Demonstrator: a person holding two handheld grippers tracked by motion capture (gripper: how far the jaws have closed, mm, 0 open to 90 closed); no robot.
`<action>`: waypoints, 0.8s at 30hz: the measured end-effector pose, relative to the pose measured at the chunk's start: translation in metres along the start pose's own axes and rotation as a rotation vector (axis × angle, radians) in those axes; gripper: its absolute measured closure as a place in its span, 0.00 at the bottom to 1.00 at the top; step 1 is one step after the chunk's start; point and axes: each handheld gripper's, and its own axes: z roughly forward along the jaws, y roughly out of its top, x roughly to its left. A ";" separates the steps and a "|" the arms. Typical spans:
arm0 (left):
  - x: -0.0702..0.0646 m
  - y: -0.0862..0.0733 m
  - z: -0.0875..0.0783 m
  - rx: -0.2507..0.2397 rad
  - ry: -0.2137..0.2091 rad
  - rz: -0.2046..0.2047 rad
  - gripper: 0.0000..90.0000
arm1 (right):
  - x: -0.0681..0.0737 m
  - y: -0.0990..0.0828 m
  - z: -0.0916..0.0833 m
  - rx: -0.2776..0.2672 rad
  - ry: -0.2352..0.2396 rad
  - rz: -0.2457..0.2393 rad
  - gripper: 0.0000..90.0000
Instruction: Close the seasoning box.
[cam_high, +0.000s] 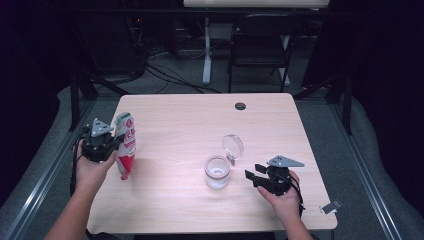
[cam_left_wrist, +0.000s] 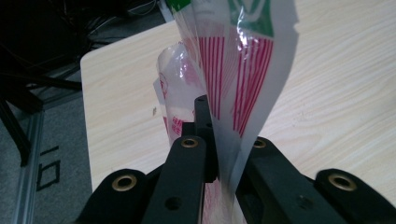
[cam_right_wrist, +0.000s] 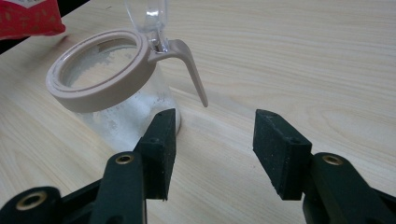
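A red, white and green plastic bag (cam_high: 126, 145) stands upright at the table's left edge, its bottom resting on the wood. My left gripper (cam_high: 111, 144) is shut on its side; in the left gripper view the bag (cam_left_wrist: 233, 70) rises between the black jaws. A clear glass jar (cam_high: 217, 171) with a beige rim sits in the middle of the table, its clear lid (cam_high: 233, 145) flipped open, white powder at its bottom. My right gripper (cam_high: 255, 174) stands open just right of the jar, empty. In the right gripper view the jar (cam_right_wrist: 112, 88) lies ahead and left of the jaws.
The light wooden table (cam_high: 190, 115) has a dark round grommet (cam_high: 240, 106) near its far edge. A small grey clip (cam_high: 331, 206) lies at the front right corner. A black folding chair (cam_high: 260, 45) and a white desk leg (cam_high: 206, 55) stand beyond the table.
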 end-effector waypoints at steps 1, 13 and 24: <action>-0.001 0.004 -0.001 -0.006 -0.003 0.003 1.00 | 0.000 0.000 0.000 -0.002 0.001 0.001 0.55; -0.035 0.029 -0.001 -0.041 -0.126 0.060 1.00 | -0.001 0.000 -0.001 -0.010 0.003 0.015 0.55; -0.077 0.041 0.015 -0.033 -0.222 0.136 1.00 | -0.002 0.001 -0.002 -0.015 0.004 0.017 0.55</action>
